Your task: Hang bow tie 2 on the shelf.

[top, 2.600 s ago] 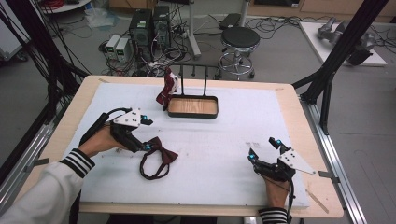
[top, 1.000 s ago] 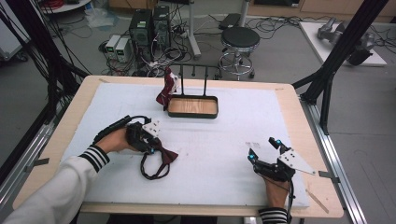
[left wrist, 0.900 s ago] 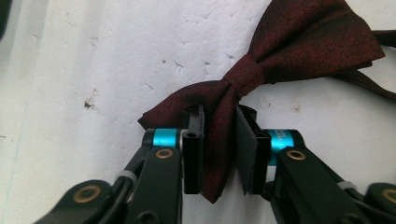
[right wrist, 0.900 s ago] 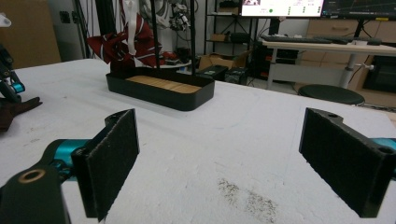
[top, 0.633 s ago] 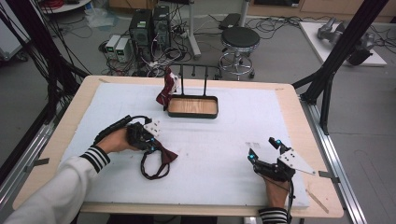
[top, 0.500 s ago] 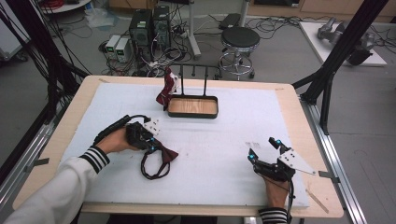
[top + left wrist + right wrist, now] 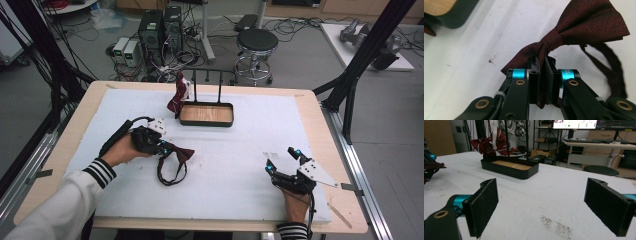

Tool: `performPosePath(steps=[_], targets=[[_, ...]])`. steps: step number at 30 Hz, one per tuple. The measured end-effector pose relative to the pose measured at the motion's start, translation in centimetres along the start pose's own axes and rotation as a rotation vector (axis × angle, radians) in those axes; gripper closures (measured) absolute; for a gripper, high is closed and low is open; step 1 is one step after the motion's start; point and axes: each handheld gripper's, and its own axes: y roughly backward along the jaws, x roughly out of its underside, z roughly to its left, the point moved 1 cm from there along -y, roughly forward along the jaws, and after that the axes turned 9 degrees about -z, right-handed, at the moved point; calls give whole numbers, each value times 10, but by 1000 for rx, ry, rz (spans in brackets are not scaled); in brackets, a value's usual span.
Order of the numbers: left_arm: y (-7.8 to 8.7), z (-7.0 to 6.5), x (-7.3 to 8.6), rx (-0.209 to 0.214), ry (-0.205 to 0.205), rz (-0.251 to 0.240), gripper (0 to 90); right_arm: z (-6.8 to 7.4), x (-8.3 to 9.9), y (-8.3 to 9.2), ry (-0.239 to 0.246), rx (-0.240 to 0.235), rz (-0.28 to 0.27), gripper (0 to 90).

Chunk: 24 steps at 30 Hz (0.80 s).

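A workshop floor strewn with cables, computer towers and a round stool lies behind the tabletop, which is covered with a white foam sheet. At about 12 o'clock on the sheet stands a black tray with a wooden floor and a thin rack rising from its back edge; a second dark red bow tie hangs at the rack's left end.

The bow tie in hand lies at about 9 o'clock from the sheet's middle, its strap looped out toward 6 o'clock. The left gripper has just closed its jaws on one wing of that bow tie, close beside the centre knot, and the fabric is pinched flat between the pads. The right gripper rests near 4 o'clock on the sheet, well apart from everything, jaws spread wide with nothing between them.

The pinch looks to hold only a narrow fold at the wing's edge, so a quick lift could let the smooth cloth slide out. The dangling strap is the other worry: on the way to the rack it may drag over the foam, catch the tray rim or tangle with the tie already hanging there and pull it off.
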Motion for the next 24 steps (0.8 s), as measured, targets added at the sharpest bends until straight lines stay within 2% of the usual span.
performPosePath(steps=[4, 5, 14, 20, 24], targets=[[5, 3, -4, -23, 56, -52, 831, 0, 0, 0, 1, 0, 0, 113], [6, 3, -5, -26, 90, -77, 831, 0, 0, 0, 1, 1, 0, 113], [15, 7, -14, -78, 210, -250, 832, 0, 0, 0, 0, 0, 0, 114], [16, 5, -21, -113, 232, -312, 832, 0, 0, 0, -1, 0, 0, 113], [18, 4, -25, -144, 265, -383, 832, 0, 0, 0, -3, 1, -1, 113]])
